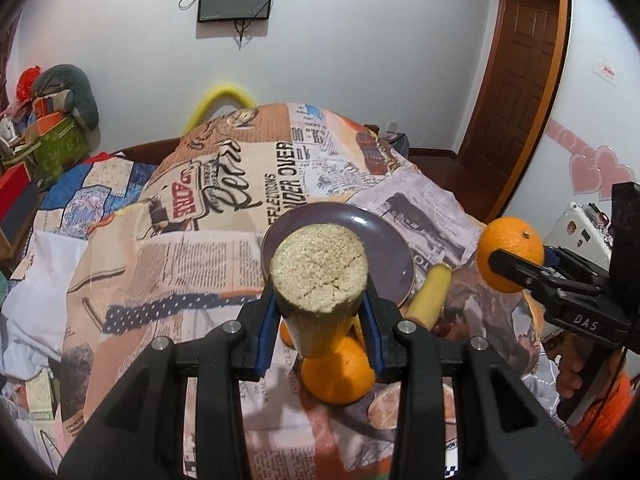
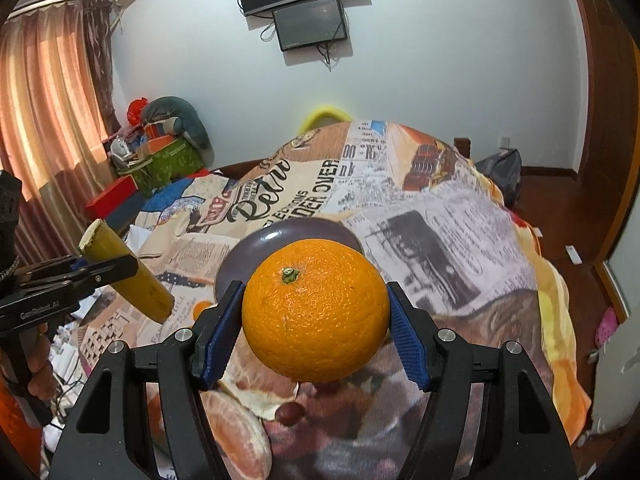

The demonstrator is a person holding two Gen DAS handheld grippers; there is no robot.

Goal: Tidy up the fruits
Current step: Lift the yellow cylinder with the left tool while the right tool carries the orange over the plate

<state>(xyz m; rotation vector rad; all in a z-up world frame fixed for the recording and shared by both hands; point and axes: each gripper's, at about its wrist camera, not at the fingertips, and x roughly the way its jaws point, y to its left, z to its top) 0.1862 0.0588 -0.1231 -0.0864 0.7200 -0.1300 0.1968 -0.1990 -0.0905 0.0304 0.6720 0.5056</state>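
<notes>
My left gripper [image 1: 320, 304] is shut on a yellow-green sugarcane piece [image 1: 319, 264], held in the air with its cut end toward the camera; it also shows in the right wrist view [image 2: 124, 270]. My right gripper [image 2: 316, 328] is shut on an orange [image 2: 316, 312], held above the bed; it also shows in the left wrist view [image 1: 510, 254]. A purple plate [image 1: 384, 248] lies on the printed cloth ahead of both grippers, also in the right wrist view [image 2: 272, 240]. Another orange [image 1: 338, 372] and a second sugarcane piece [image 1: 430, 294] lie on the cloth below the left gripper.
The printed newspaper-pattern cloth [image 1: 224, 264] covers a raised bed. Boxes and bags [image 1: 48, 136] pile up at the far left by the curtain [image 2: 44, 120]. A wooden door [image 1: 520, 80] is at the right. Screens [image 2: 308, 4] hang on the back wall.
</notes>
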